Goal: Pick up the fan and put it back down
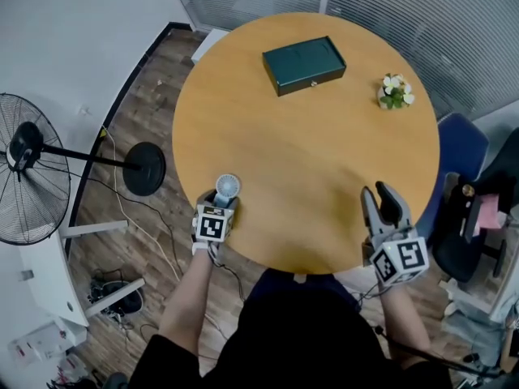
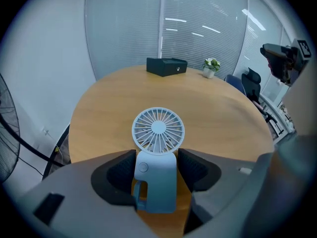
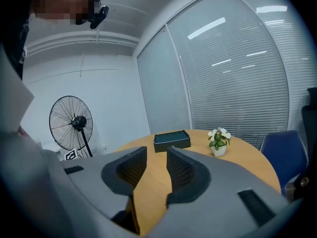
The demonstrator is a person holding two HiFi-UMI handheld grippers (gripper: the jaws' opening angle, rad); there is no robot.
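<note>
A small pale-blue desk fan (image 1: 228, 186) stands upright on the round wooden table (image 1: 308, 152) near its front left edge. In the left gripper view the fan (image 2: 157, 132) has its round grille above a boxy body with a handle. My left gripper (image 1: 225, 199) reaches down around it. The body sits between the two dark pads (image 2: 120, 173), close on both sides with a thin gap on the right, so the left gripper (image 2: 157, 158) reads open. My right gripper (image 1: 383, 203) hovers at the table's front right, jaws slightly apart, nothing between them (image 3: 156, 165).
A dark green box (image 1: 304, 65) lies at the table's far side, with a small potted flower (image 1: 395, 91) to its right. A black pedestal fan (image 1: 32, 168) stands on the floor at the left. A blue chair (image 1: 464, 148) stands at the right.
</note>
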